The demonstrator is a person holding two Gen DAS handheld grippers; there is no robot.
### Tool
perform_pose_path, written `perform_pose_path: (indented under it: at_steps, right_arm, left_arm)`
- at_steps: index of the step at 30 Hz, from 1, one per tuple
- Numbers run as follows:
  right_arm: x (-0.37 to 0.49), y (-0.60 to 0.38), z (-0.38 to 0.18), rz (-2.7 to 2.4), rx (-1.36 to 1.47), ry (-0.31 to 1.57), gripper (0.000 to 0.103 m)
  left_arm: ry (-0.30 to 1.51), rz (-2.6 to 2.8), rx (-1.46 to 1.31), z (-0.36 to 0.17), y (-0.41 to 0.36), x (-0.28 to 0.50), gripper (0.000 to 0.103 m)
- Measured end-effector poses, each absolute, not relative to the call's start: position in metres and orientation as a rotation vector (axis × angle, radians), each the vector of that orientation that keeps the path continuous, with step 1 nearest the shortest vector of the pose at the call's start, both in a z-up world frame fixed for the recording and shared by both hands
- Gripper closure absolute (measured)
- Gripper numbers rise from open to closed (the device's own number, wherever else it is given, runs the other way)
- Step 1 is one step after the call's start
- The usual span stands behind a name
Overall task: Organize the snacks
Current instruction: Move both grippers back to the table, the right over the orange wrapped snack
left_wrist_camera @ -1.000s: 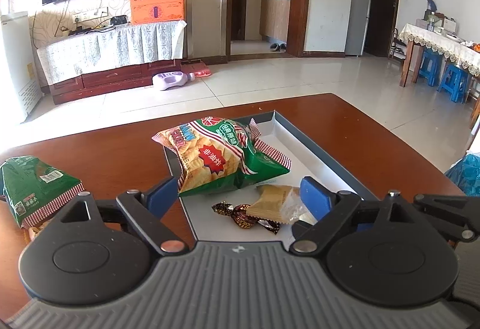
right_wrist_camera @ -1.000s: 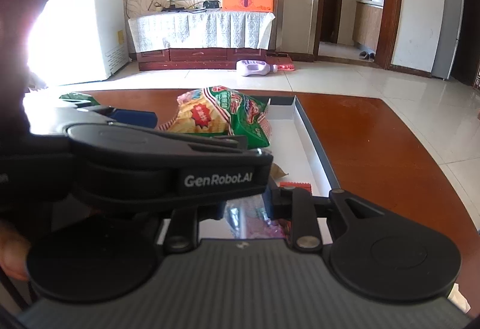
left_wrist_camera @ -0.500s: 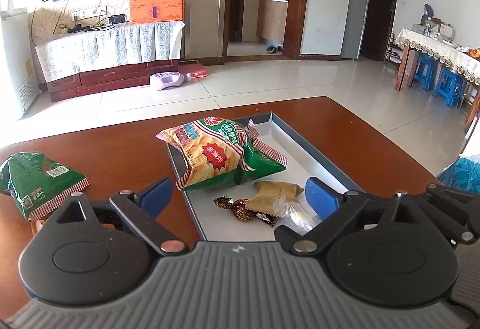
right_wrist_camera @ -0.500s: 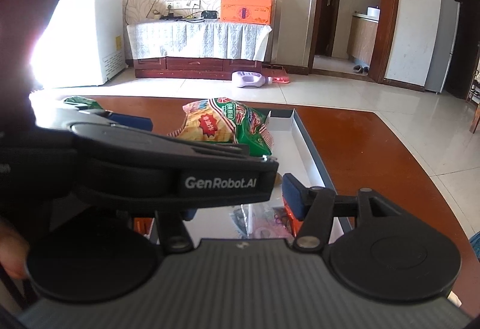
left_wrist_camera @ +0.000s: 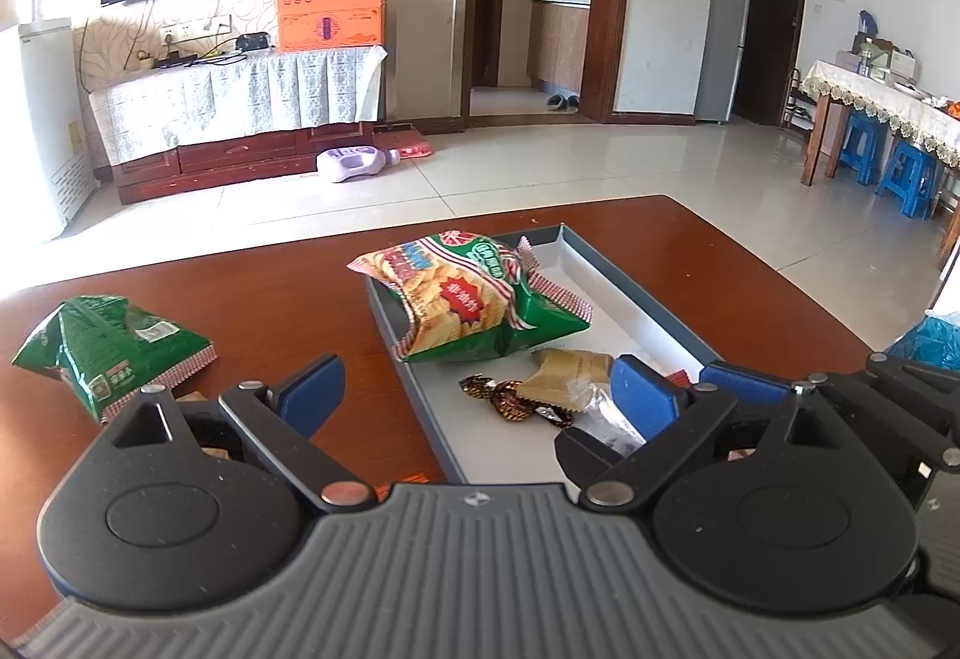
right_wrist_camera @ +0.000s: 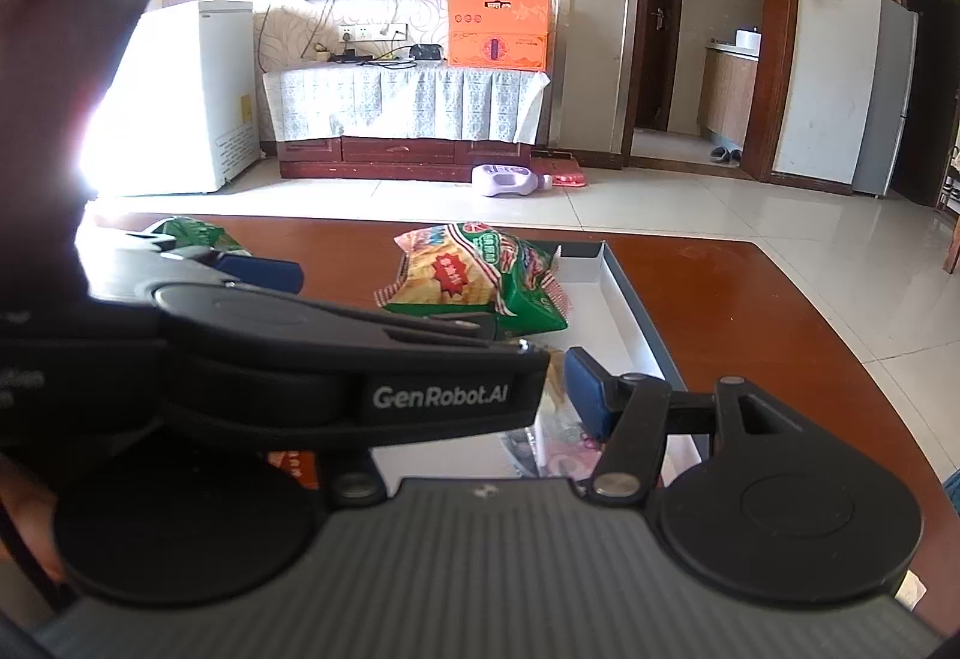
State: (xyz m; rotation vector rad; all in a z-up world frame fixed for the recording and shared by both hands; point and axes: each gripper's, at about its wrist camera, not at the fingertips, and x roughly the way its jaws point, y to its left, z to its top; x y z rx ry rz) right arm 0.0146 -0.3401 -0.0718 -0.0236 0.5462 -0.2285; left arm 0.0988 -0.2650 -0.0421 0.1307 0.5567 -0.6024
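Now both tongs gape above the tray (left_wrist_camera: 636,293) of snacks.

A puffy chip bag (left_wrist_camera: 474,308) lies in the shallow tray (left_wrist_camera: 630,299); a green bag (left_wrist_camera: 114,347) lies outside.

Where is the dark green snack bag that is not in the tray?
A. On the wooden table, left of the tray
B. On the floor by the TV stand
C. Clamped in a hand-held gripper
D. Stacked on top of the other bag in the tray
A: the dark green bag lies on the bare table, left of the tray.
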Motion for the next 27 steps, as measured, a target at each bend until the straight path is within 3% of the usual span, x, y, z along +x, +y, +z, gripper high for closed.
perform_pose_path:
  at_steps: [27]
  right_arm:
    - [0.019, -0.271, -0.069, -0.069, -0.096, 0.51, 0.044]
  left_arm:
    - [0.57, -0.481, 0.097, -0.029, -0.178, 0.093, 0.005]
